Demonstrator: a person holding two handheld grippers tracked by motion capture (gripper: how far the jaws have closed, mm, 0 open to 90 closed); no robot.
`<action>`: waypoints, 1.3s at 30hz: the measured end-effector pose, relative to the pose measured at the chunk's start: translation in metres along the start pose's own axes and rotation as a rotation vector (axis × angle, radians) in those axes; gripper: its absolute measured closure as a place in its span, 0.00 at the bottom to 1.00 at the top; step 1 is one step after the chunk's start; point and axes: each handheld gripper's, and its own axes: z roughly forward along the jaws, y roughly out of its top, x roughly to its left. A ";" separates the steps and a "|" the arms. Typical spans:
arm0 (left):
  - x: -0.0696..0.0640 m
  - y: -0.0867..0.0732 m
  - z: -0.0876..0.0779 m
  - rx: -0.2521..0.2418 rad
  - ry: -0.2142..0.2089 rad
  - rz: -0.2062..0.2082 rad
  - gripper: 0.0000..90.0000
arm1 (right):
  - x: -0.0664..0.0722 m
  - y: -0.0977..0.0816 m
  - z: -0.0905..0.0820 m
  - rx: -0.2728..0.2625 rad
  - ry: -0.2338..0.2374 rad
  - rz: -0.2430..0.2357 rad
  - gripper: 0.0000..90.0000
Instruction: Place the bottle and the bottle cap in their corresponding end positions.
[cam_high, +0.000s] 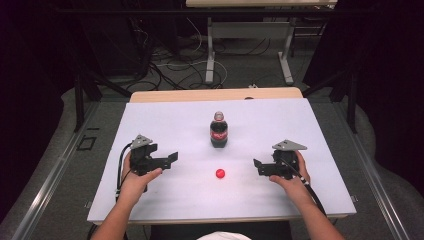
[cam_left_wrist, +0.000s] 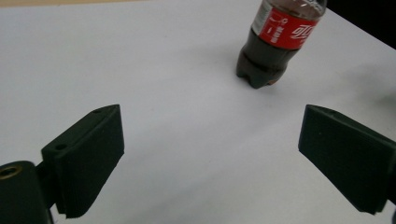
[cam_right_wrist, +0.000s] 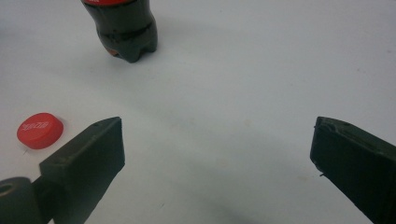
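Both hands are parked clear of the work. Left gripper (cam_high: 172, 157) sits left of centre, fingers (cam_left_wrist: 88, 158) spread wide with nothing between them. Right gripper (cam_high: 257, 165) sits on the right, fingers (cam_right_wrist: 84, 163) also wide apart and empty.

Bottle (cam_high: 218, 131) stands upright mid-bench, neck looks bare in the high view (small, so not certain). Red cap (cam_high: 220, 173) lies flat on the white bench (cam_high: 150, 210), in front of the bottle and well apart from it, roughly between the two grippers.

My read: cap is off and set down, nothing held, so I'm between steps. If the cap goes back on, the next move calls for one gripper to steady the bottle body while the other picks the cap up by its rim. It's low and flat, so the fingers must come down near the bench surface and close narrow.

Nothing in the way: no clutter between either gripper and bottle or cap. Floor cables and a second table are beyond the far edge, out of play.
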 end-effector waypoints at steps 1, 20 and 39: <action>0.003 -0.002 -0.001 0.001 0.011 -0.006 0.02 | -0.001 0.000 0.000 -0.001 0.001 0.003 0.03; 0.049 -0.032 -0.004 -0.025 0.150 -0.047 0.01 | -0.017 -0.008 0.006 0.011 -0.038 0.020 0.03; 0.068 -0.043 -0.008 -0.015 0.198 -0.111 0.03 | -0.026 -0.014 0.013 0.039 -0.053 0.044 0.03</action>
